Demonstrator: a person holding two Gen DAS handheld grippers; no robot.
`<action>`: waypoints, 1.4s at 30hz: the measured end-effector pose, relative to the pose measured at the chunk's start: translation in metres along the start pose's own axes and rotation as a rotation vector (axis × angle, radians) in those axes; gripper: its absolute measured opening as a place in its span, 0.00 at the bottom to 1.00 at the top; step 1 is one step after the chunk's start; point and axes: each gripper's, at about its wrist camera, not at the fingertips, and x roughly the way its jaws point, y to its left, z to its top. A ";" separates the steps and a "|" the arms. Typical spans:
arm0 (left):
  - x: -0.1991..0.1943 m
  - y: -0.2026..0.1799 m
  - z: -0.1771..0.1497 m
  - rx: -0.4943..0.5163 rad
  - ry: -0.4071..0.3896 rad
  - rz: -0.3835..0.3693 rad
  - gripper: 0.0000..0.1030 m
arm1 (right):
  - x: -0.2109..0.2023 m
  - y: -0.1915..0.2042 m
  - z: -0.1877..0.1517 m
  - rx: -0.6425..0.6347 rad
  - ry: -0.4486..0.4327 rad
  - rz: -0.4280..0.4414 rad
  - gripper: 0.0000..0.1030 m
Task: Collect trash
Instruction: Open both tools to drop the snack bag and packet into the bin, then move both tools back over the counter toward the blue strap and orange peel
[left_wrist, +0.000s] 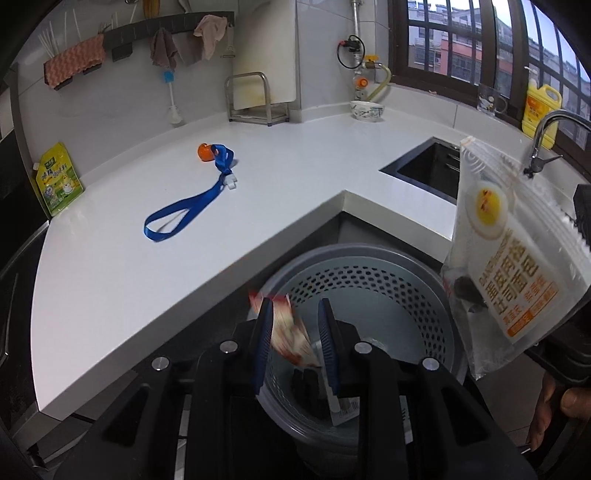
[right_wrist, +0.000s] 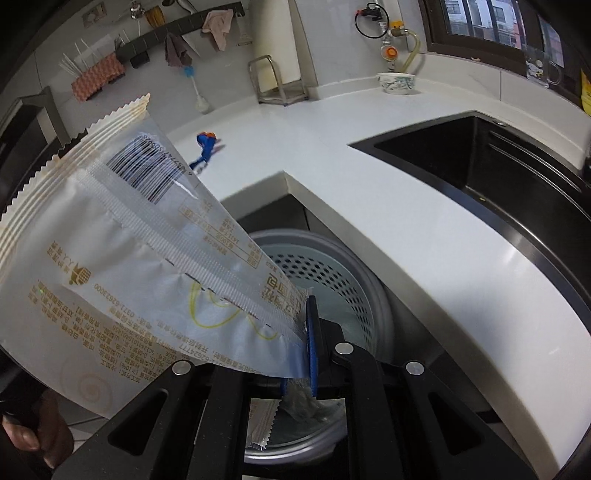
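The left gripper (left_wrist: 295, 332) hangs over a round grey perforated bin (left_wrist: 439, 295) that stands on the floor in the inner corner of an L-shaped white countertop (left_wrist: 258, 206). Between its blue-padded fingers (left_wrist: 263, 332) sits a small red-and-white wrapper (left_wrist: 291, 339), blurred. It lies against the left pad, while a gap shows before the right one, so whether the jaws truly pinch it cannot be told.

The right gripper (right_wrist: 308, 332) is clenched on one end of a large white and clear bread bag (right_wrist: 122, 251), which fans up and to the left above the same bin (right_wrist: 369, 280). From the right wrist view the back of the bag shows a barcode, a table of small print and rows of gold Chinese text, too distorted to read reliably, with a number ending "62623000". From the left wrist view the bag (left_wrist: 513, 258) shows its front: an egg-yolk picture and large orange Chinese characters that appear to name a bread.

Far on the counter lie a blue lanyard (left_wrist: 192, 206) with an orange cap (left_wrist: 204, 152). At the far left stands a green-and-yellow pouch (left_wrist: 59, 177) with Chinese lettering. A patterned bowl (left_wrist: 366, 110) sits in the far corner, a black sink (left_wrist: 432, 170) lies to the right, and a yellow bottle (left_wrist: 541, 110) stands by the window.
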 end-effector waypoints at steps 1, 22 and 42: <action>0.000 -0.002 -0.001 0.003 0.001 -0.003 0.25 | 0.001 0.000 -0.004 0.000 0.005 -0.003 0.08; 0.022 0.012 -0.008 -0.043 0.022 0.047 0.63 | 0.021 -0.014 -0.015 0.062 0.014 -0.014 0.51; -0.001 0.096 0.029 -0.201 -0.074 0.164 0.81 | 0.014 0.033 0.036 0.032 -0.056 0.075 0.63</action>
